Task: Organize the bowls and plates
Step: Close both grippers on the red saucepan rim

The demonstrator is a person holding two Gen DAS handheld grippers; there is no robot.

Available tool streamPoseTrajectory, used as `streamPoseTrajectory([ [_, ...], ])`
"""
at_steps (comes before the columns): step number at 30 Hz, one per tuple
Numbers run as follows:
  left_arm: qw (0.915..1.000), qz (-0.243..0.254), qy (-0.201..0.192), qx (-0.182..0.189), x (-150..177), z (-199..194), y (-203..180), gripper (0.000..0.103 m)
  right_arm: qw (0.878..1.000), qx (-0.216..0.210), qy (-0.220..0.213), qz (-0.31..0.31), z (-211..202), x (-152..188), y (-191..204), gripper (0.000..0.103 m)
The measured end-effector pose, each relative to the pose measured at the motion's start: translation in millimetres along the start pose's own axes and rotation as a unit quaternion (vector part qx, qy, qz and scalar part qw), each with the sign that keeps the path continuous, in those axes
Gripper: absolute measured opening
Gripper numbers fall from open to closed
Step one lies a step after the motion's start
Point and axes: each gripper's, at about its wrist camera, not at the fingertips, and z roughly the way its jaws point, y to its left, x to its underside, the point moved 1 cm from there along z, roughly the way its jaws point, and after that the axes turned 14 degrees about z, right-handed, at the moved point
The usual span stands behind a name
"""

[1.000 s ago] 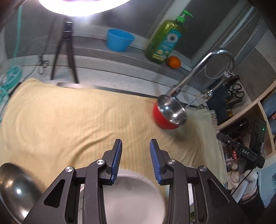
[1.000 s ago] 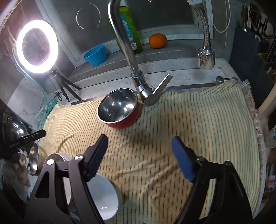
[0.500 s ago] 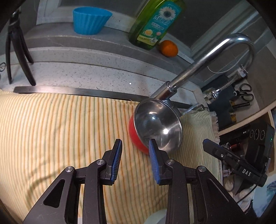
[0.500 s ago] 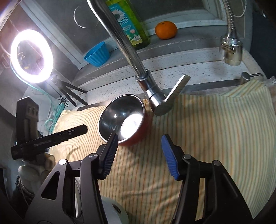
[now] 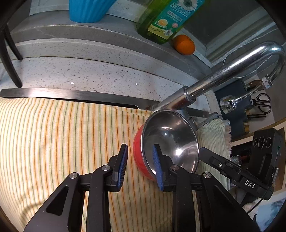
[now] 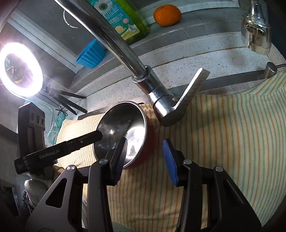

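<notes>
Item: red bowl (image 5: 138, 157) with a polished steel inside (image 6: 123, 128), one piece. It lies tipped on its side on the striped cloth (image 5: 62, 139), at the foot of the chrome tap (image 5: 211, 85). Its mouth points up and sideways rather than straight up; in the left wrist view the opening faces right and toward the camera, in the right wrist view it faces left. Its red underside rests on the cloth. A round bowl, so no long axis to record; the rim stands steeply tilted.

Left gripper (image 5: 140, 166): jaws closing, straddling the near rim of the bowl, one blue pad inside the steel hollow and the other outside the red wall. The outer pad stands apart from the wall, so no grip is made.

Right gripper (image 6: 145, 158): jaws closing, set across the opposite rim, the dark pad over the steel inside and the blue pad outside on the cloth side. A clear gap shows between the blue pad and the red wall.

Surroundings: speckled stone bench (image 5: 89, 71); green dish-soap bottle (image 5: 164, 19); orange (image 6: 167, 15); blue ribbed cup (image 6: 91, 54); lit ring light (image 6: 20, 68); scissors (image 5: 262, 101).
</notes>
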Motion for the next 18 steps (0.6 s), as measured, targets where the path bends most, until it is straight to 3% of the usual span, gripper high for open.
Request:
streamPoseTrajectory([
  [7,0.9999,0.004,0.008,0.01,-2.2,8.5,-0.5,0.021,1.0,0.008,0.012,-0.007,13.0,-1.1,6.7,0.023],
  [18,0.9999,0.009,0.003,0.012,-0.9,0.8,-3.7,0.019,0.999,0.023,0.007,-0.022,10.0,6.1,21.0,0.022],
])
